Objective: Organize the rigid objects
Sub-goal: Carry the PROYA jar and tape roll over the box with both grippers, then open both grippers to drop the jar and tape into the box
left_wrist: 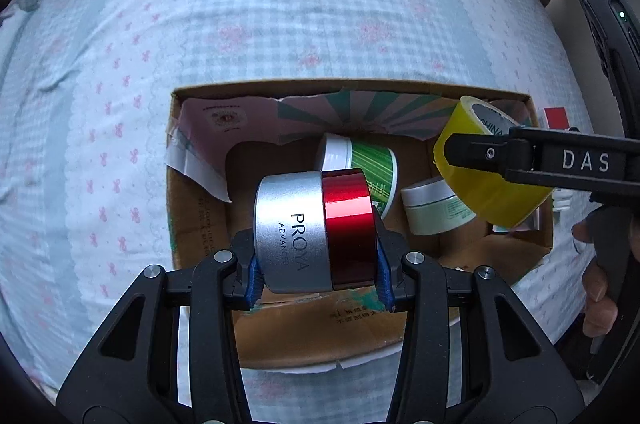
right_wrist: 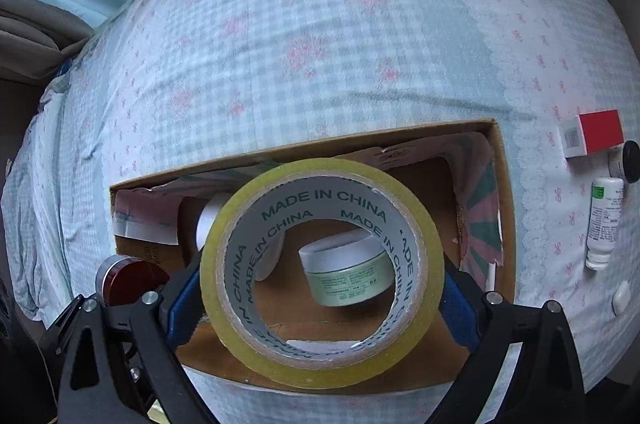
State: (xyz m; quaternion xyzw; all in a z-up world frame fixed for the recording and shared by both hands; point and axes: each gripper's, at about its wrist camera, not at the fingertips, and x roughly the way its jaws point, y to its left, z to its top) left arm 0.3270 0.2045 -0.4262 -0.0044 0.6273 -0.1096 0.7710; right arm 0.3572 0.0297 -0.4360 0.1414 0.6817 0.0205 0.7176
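Mid-placement, by the look of it — both loads poised over the open cardboard box (left_wrist: 188, 207) on the bed (left_wrist: 280, 3), neither let go yet. Left claw (left_wrist: 318, 276) clamped narrow on the silver-and-red jar (left_wrist: 316, 232), gripped across its two flat ends, lying sideways between the blue pads (left_wrist: 384, 276). Directly beyond that claw, down in the box: a green-striped jar (left_wrist: 370, 163) on its side, and further right a pale green jar (left_wrist: 434, 209). Right claw (right_wrist: 320, 288) spread wide yet holding the yellow tape roll (right_wrist: 320, 272) across its full width, roll face-on to the camera, pale green jar (right_wrist: 346, 274) visible through its hole. Off to the right of that claw, on the bed outside the box: a red-and-white box (right_wrist: 594, 137), a white bottle (right_wrist: 604, 224), a dark-capped jar (right_wrist: 628, 161) — apparently still to be gathered.

Next move, as judged: lowered further until each load sat above bare cardboard, not atop the jars already inside, then released. Tape roll likely to roll if dropped on edge — better tipped flat first.
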